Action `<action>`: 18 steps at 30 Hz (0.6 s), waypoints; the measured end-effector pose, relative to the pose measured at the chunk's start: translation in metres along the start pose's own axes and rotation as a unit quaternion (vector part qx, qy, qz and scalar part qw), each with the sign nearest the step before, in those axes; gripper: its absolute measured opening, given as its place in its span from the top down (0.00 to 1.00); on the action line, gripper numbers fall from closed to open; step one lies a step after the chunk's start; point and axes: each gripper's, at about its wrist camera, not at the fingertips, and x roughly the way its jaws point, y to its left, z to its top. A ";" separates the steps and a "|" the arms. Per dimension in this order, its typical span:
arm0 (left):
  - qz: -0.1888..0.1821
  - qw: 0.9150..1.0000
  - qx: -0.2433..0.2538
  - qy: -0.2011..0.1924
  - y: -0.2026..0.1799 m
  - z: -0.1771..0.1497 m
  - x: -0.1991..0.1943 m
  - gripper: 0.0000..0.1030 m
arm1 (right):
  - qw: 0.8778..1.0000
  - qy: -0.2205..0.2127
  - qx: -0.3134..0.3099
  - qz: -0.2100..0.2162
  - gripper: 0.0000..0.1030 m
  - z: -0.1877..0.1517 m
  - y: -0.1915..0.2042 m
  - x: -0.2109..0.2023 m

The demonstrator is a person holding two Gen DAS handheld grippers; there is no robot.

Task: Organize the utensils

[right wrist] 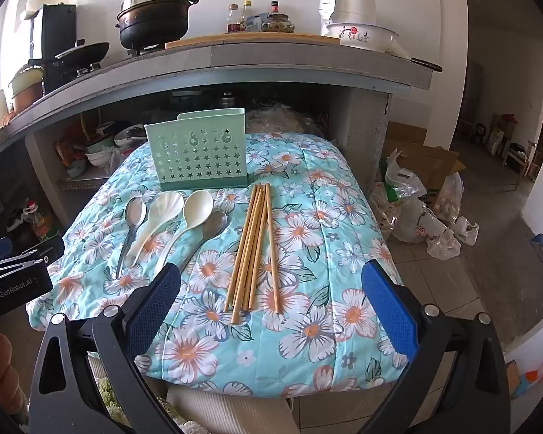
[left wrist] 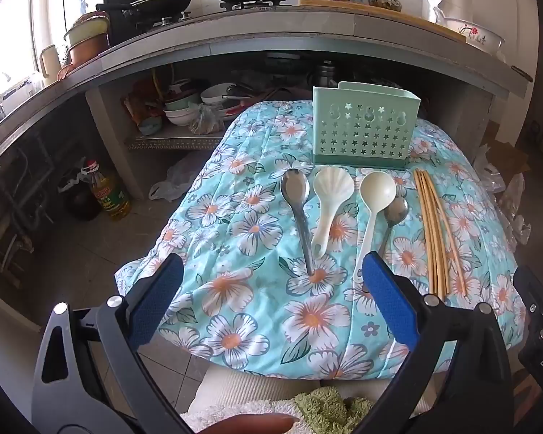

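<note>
Left wrist view: left gripper (left wrist: 271,282) and right gripper (right wrist: 271,289) both hover spread wide, holding nothing, above the near edge of the floral quilt (left wrist: 242,311). Four spoons lie side by side: steel spoon (left wrist: 298,213), shell-shaped scoop (left wrist: 327,202), cream ladle (left wrist: 371,209), small steel spoon (left wrist: 394,213). About six chopsticks (right wrist: 253,246) lie rightward. One green utensil holder (left wrist: 362,132) stands near the far edge.

Ahead of me a floral quilt (right wrist: 307,253) covers the table. Behind it, the counter (right wrist: 271,61) carries a black pot (right wrist: 154,18), wok (left wrist: 163,1), bottles (right wrist: 257,18) and flowered basin (right wrist: 362,36). Plastic bags (right wrist: 423,217) litter my floor (right wrist: 470,289).
</note>
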 end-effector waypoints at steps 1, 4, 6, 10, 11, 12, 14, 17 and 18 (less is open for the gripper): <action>0.000 1.000 0.000 0.001 0.000 0.000 0.000 0.07 | 1.000 -0.002 0.001 0.001 0.05 0.000 0.000 0.000; 0.000 1.000 0.000 0.001 0.000 0.000 0.000 0.07 | 1.000 -0.002 0.001 0.001 0.05 0.000 -0.001 -0.001; 0.000 1.000 0.000 0.001 0.000 -0.001 0.000 0.07 | 1.000 -0.002 0.001 0.001 0.05 0.000 -0.001 -0.001; 0.001 1.000 0.001 0.002 -0.001 -0.002 -0.002 0.07 | 1.000 -0.003 0.001 0.001 0.05 0.001 -0.001 -0.001; 0.001 1.000 0.001 0.002 -0.002 -0.002 -0.003 0.07 | 1.000 -0.003 0.001 0.001 0.05 0.001 -0.001 -0.001; 0.000 1.000 0.000 0.003 0.000 0.000 0.000 0.07 | 1.000 -0.003 0.001 0.001 0.05 0.001 -0.001 -0.001; -0.001 1.000 0.000 0.004 0.000 0.000 0.000 0.07 | 1.000 -0.003 0.001 0.000 0.05 0.001 -0.001 -0.001; 0.000 1.000 0.000 0.005 0.000 0.000 0.000 0.07 | 1.000 -0.003 0.001 0.000 0.05 0.001 -0.001 -0.001; 0.000 1.000 0.000 0.005 0.000 0.000 0.000 0.07 | 1.000 -0.003 0.001 0.001 0.05 0.001 -0.002 -0.001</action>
